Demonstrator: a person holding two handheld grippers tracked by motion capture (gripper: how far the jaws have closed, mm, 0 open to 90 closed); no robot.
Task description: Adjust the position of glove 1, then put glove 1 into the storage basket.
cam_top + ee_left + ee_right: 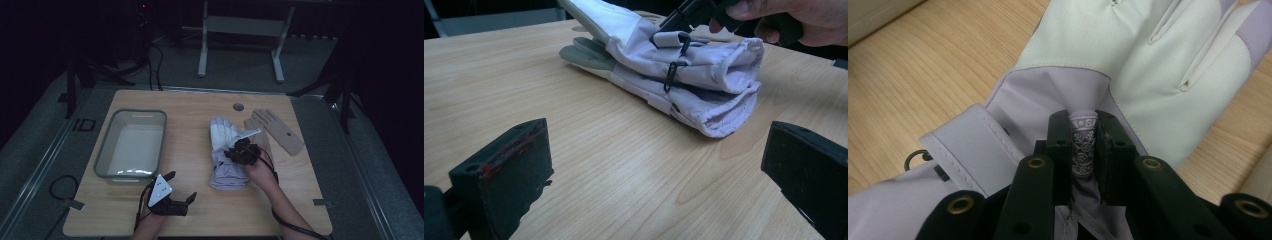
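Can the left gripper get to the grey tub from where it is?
Probably yes. The left gripper sits open just below the grey tub, with bare table between them and nothing in its jaws.

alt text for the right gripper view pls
The right gripper pinches a patterned fabric tab on a pale lilac and white glove lying on a wooden table.

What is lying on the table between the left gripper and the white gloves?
Nothing: in the left gripper view, bare wooden table stretches from the left gripper and its open jaws up to the white gloves.
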